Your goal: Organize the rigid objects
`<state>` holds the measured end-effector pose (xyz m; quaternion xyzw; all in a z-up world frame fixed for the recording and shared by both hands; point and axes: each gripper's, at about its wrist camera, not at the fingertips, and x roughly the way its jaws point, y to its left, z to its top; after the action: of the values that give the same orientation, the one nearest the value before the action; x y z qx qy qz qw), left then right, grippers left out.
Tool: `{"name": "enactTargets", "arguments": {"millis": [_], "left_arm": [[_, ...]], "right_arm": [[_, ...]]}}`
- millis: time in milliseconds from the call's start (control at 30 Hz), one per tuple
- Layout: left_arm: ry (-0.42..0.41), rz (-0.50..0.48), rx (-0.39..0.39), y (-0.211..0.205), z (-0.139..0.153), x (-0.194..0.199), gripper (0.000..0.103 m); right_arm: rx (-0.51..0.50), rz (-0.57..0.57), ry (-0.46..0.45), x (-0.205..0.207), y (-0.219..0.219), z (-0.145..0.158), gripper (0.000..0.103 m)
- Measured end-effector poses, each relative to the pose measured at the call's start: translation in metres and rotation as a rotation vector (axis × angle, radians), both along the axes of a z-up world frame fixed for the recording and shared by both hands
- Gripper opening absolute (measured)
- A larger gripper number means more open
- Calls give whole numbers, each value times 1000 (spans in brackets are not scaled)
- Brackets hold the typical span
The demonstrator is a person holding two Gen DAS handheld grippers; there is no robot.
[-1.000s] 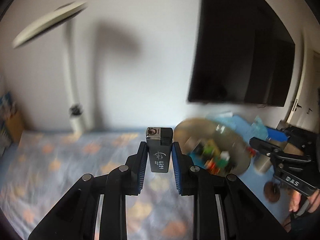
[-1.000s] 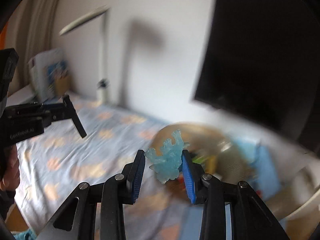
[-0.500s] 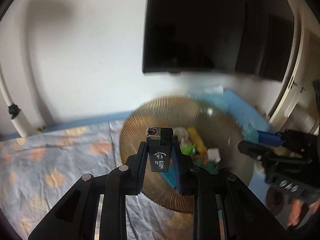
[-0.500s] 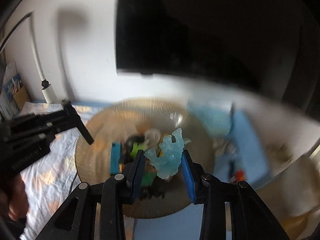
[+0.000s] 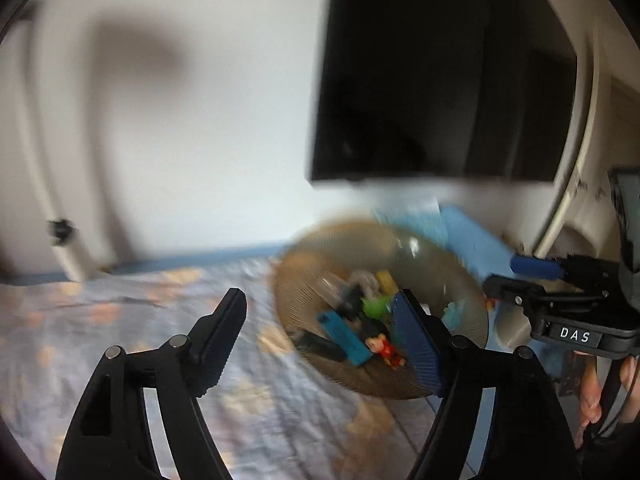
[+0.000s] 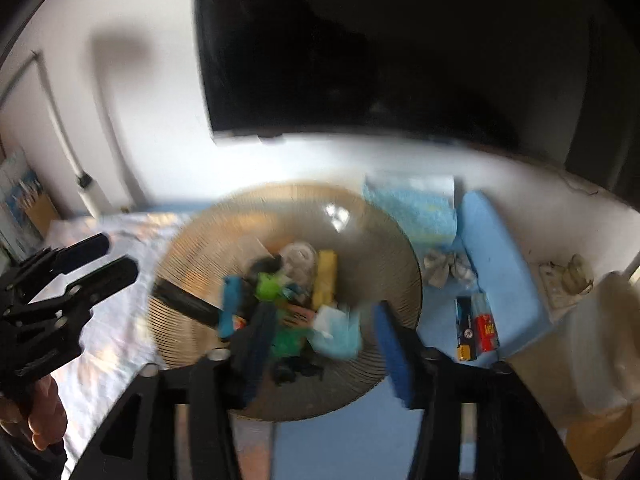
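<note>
A ribbed amber glass bowl holds several small toys and objects. A dark lighter lies at its left inner edge. A pale blue translucent figure lies blurred in the bowl between my right fingers. My left gripper is open and empty, left of and above the bowl. My right gripper is open and empty above the bowl's near side. Each gripper also shows in the other's view: the right one and the left one.
A patterned cloth covers the surface left of the bowl. A blue foam block, a blue sponge pack and small boxes lie right of it. A black screen hangs on the wall. A white lamp stem stands left.
Both grippers have opened. The lighter has left my left gripper and the blue figure has left my right gripper; both are now in the bowl. The left gripper has shifted leftward.
</note>
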<state>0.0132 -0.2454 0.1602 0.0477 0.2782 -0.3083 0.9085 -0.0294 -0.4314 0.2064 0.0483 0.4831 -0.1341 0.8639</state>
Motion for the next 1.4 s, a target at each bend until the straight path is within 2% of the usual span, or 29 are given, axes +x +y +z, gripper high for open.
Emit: {"name": "enactTargets", "arguments": {"millis": [133,267,300,400,500,567,700,767,867,933,1000,1167,1400], "left_arm": [[-47,75,-18,57,27,-22,75],[-72,181,-31,117,39,-42,76],[-72,191,-28,127,39,-46,76],[-95,252,-2,161,33,-63,76],[-92,303,15,181,16,-71,77],[-84,337,27,194,-6,-75,77],[-68,370,99,205,-60,-70,77],[-27,364,119,208,-87,-66,77],[12,377,125,214,-110,-61,77],[29,401,129,218,-118,-57,77],[33,408,126,220,-120,-56,77],[24,397,152,214,-121,-61,87],[31,428,120,221,-120,-60,89]], "right_arm": [[-87,39,-44,-7,35,32,55],[-22,115,-85,-12,79,51,57],[-12,139,-93,-14,92,52,62],[0,214,-104,-16,137,50,63],[45,271,-109,-20,180,36,63],[84,279,-107,-23,203,20,63],[102,269,-80,-28,233,-34,63],[115,266,-60,-31,244,-63,63],[213,261,-14,-31,246,-96,63],[215,254,1,-32,251,-107,63],[166,264,21,-32,259,-116,63],[158,277,21,-32,264,-123,63],[197,253,15,-35,257,-122,76]]}}
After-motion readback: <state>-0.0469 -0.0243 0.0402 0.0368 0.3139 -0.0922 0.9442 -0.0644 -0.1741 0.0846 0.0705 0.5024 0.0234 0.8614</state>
